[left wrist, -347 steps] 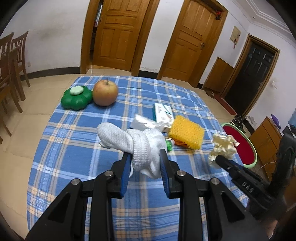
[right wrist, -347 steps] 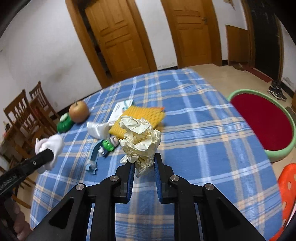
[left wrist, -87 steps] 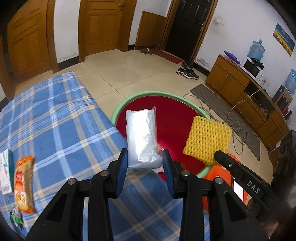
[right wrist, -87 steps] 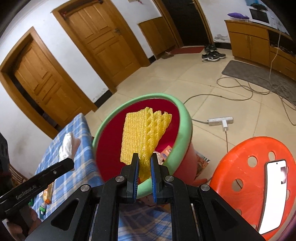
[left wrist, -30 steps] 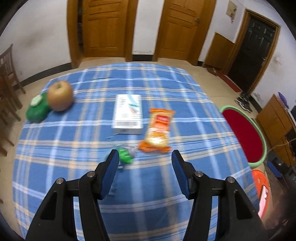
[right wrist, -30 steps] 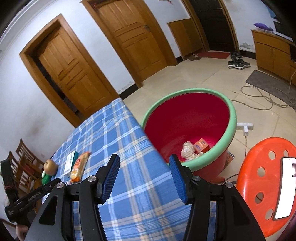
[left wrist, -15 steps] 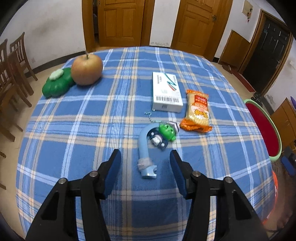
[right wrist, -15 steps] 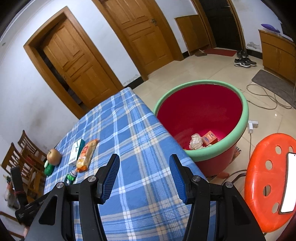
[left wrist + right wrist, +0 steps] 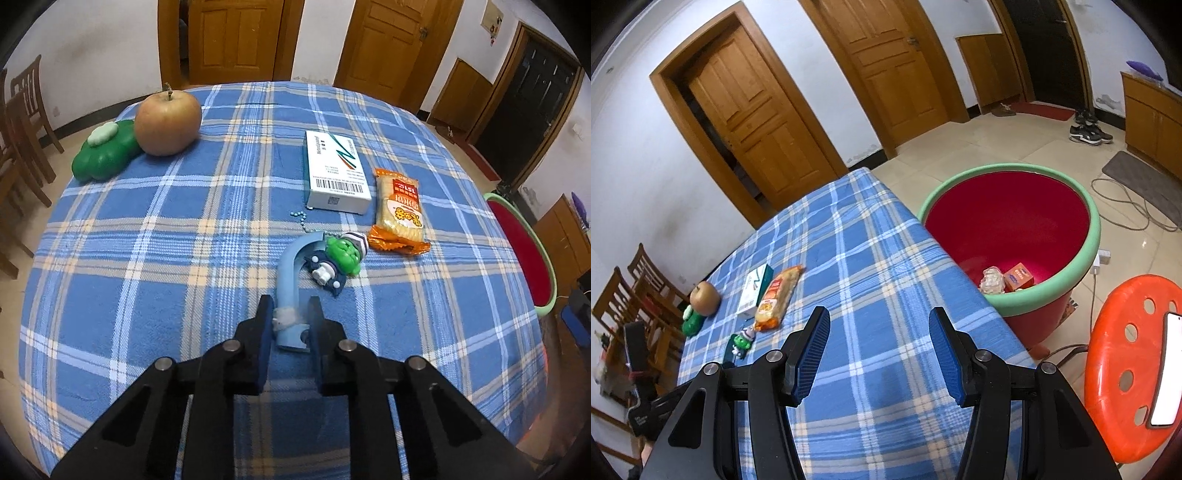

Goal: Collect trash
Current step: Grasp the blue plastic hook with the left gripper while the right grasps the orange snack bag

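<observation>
A light blue curved plastic piece [image 9: 291, 288] with a green toy keychain [image 9: 341, 258] lies on the blue plaid table [image 9: 166, 240]. My left gripper [image 9: 290, 325] has its fingers close on either side of the piece's near end, nearly shut on it. An orange snack packet [image 9: 399, 210] lies to the right of a white box [image 9: 334, 171]. My right gripper [image 9: 879, 350] is open and empty above the table's edge. The red bin with a green rim [image 9: 1067, 280] stands on the floor beside the table, with trash inside.
An apple [image 9: 168, 120] and a green flower-shaped object [image 9: 105, 153] sit at the table's far left. An orange stool [image 9: 1134, 369] with a phone on it stands by the bin. Wooden chairs [image 9: 22, 122] stand left of the table.
My left gripper moved down and forward to the blue piece and its fingers closed in around the piece's end. My right gripper stayed open and drifted slightly.
</observation>
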